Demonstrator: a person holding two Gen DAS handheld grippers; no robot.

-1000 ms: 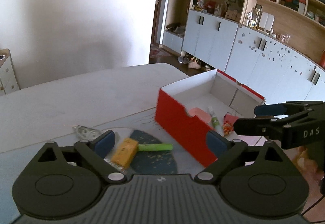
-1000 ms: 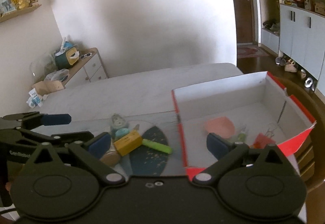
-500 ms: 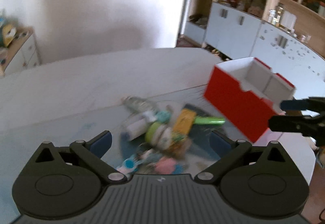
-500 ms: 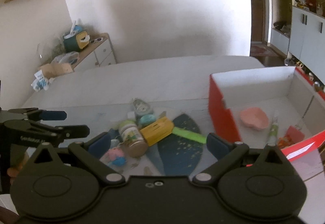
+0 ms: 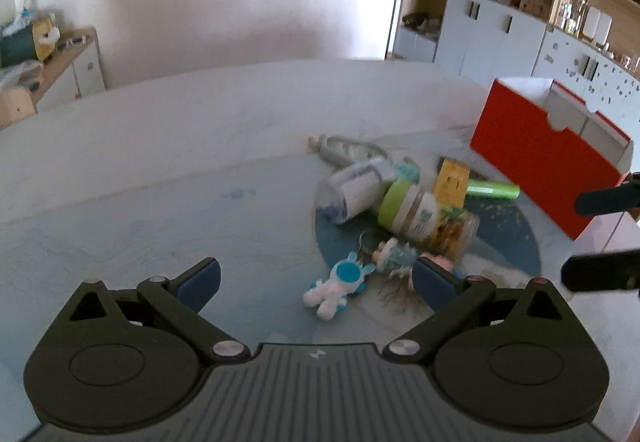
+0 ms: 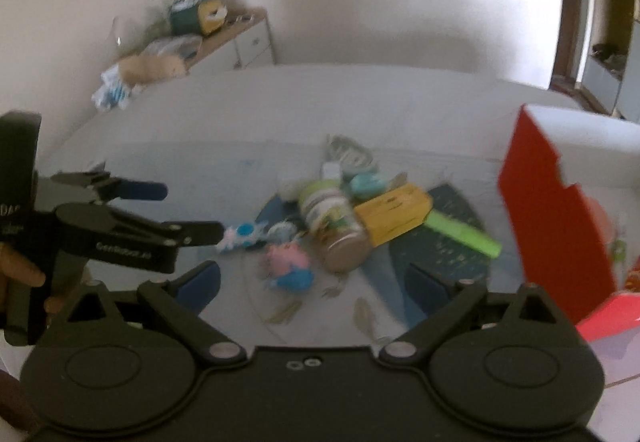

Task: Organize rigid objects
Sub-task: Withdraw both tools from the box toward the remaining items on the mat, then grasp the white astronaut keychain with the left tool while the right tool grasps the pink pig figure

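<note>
Both grippers hang empty over the table (image 5: pixel 168 129), fingers spread wide: the left gripper (image 5: pixel 316 280) faces the pile of small items, and the right gripper (image 6: pixel 312 278) looks at the same pile from the other side. Nothing is held, so the step in hand reads as choosing the next item to carry.

The pile lies on a dark round mat (image 5: pixel 516 242), near the red box (image 5: pixel 536 153) but apart from it. Nearest the left gripper lies a white and blue astronaut keychain (image 5: pixel 336 284), clear of its fingers. Beyond it a green-lidded jar (image 5: pixel 428 217) lies on its side, touching a clear bottle (image 5: pixel 352 189). A yellow carton (image 6: pixel 394 215) and a green marker (image 6: pixel 464 234) lie toward the box, and a pink pig figure (image 6: pixel 290 262) lies just ahead of the right gripper.

The box, at the right of both views, already holds a few things, blurred here. A likely next move is lowering the left gripper over the astronaut keychain and closing on its body, since it lies free at the pile's edge.
</note>
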